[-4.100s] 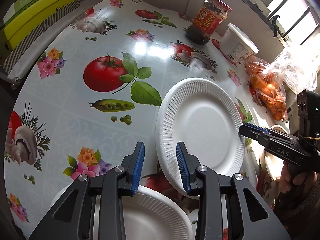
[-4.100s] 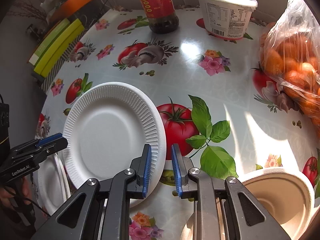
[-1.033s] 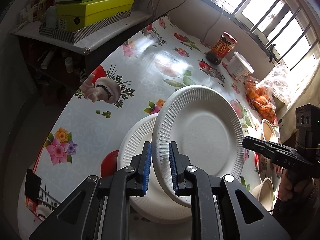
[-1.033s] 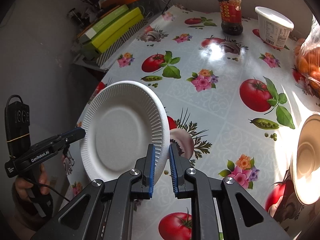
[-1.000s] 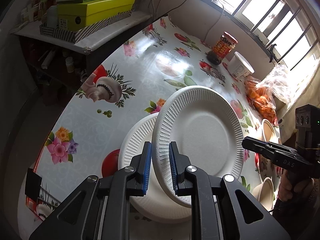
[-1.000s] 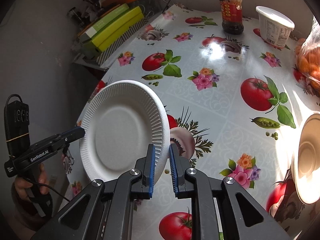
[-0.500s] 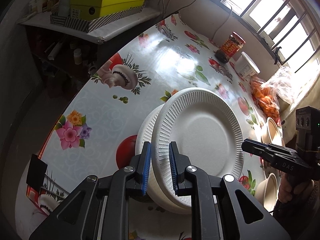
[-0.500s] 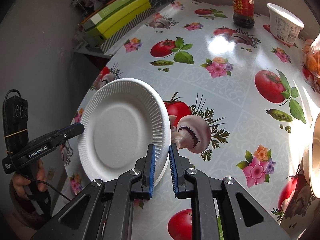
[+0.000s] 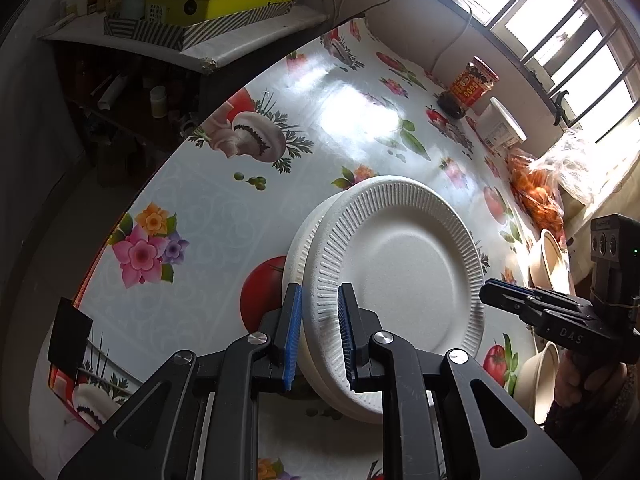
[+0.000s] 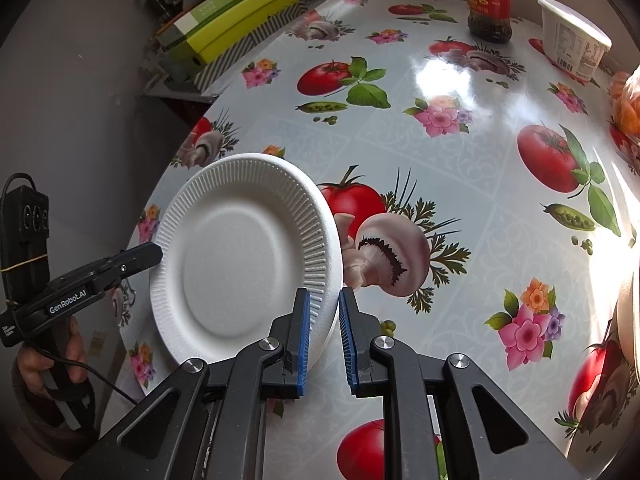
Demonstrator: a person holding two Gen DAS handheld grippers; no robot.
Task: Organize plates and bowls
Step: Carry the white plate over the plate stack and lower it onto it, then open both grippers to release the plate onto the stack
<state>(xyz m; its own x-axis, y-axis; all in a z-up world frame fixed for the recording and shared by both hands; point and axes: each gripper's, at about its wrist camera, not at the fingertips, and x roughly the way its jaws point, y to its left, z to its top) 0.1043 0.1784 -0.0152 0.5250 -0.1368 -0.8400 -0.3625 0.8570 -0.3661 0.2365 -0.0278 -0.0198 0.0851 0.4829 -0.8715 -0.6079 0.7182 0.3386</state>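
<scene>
White foam, ribbed at the rim: the upper plate (image 9: 404,280) is pinched on opposite edges, the left gripper (image 9: 319,328) closing its blue fingers (image 9: 292,332) on the near rim and the right gripper (image 10: 323,328) doing likewise on the far side. The plate hangs tilted above the bench (image 10: 460,160), whose cloth is printed with tomatoes and mushrooms. Only the left wrist view shows a lower plate (image 9: 298,248) lying directly beneath it, plus cream bowls (image 9: 550,258) beside a bag of oranges (image 9: 536,196). Only the right wrist view shows the hand (image 10: 52,356) gripping the left tool. Both views catch a sauce jar (image 10: 490,0) and a white tub (image 10: 572,38).
</scene>
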